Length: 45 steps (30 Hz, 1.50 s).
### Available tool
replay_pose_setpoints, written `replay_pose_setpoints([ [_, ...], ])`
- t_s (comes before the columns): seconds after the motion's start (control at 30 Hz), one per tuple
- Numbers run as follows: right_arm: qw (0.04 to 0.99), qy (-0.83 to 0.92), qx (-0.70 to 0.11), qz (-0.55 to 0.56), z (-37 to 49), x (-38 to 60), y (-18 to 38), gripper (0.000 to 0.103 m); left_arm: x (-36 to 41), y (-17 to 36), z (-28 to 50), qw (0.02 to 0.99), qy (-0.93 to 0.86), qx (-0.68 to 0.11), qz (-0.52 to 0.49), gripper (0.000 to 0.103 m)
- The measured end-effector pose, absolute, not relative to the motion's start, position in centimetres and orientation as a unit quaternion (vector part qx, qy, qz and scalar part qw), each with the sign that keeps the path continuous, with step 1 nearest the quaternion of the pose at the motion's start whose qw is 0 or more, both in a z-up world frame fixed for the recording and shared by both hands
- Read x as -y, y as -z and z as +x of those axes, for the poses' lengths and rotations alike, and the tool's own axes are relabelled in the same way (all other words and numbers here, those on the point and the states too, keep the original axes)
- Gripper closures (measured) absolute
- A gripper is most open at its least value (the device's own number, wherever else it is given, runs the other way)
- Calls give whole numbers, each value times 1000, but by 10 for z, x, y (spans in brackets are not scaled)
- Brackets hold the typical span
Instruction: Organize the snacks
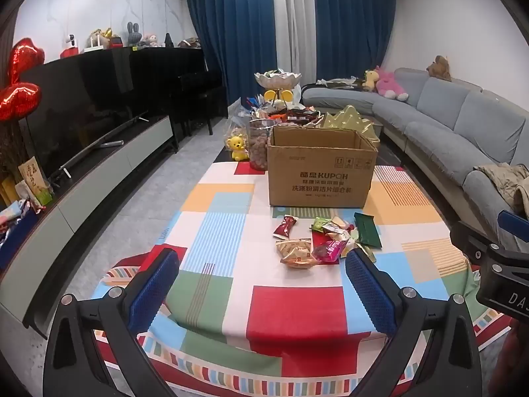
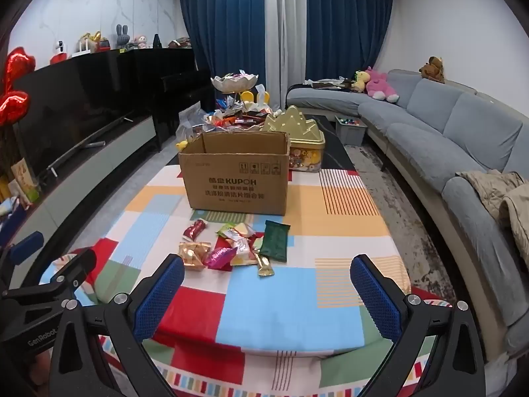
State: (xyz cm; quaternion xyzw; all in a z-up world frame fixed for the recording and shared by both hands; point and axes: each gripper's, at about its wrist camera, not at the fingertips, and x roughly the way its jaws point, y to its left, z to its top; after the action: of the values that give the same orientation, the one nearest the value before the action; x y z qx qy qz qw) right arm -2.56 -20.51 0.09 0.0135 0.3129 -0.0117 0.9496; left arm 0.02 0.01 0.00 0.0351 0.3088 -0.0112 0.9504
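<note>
Lying in a loose heap on the patchwork tablecloth (image 1: 291, 311), the snack packets (image 1: 325, 240) are small and bright: a dark red sachet (image 1: 285, 227), a crinkled tan-and-gold pack (image 1: 296, 251), a shiny magenta one (image 1: 330, 250), pale green and white wrappers, and a long dark green bar (image 1: 367, 233) at the right edge of the pile. Just behind them stands an open cardboard box (image 1: 322, 173) with printed lettering on its front, its flaps up. The left gripper (image 1: 263, 294) is spread wide, its blue-padded fingers (image 1: 155, 289) apart over bare cloth with nothing between them and nothing touched. The right gripper (image 2: 267, 296) is likewise fully released, its blue pads (image 2: 375, 292) empty. In the left wrist view the heap sits ahead of the claw, toward its right finger, whose tip overlaps the edge of the pile in the picture. In the right wrist view the packets (image 2: 236, 243) lie ahead and toward the left finger, clear of both pads
</note>
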Motion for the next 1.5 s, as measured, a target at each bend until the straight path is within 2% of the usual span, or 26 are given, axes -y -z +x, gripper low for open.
replay_pose_setpoints([
  [1.5,952,15,-306,16,-31,206,-6,1,-1,-6,-6,953,16,-301,25,0],
])
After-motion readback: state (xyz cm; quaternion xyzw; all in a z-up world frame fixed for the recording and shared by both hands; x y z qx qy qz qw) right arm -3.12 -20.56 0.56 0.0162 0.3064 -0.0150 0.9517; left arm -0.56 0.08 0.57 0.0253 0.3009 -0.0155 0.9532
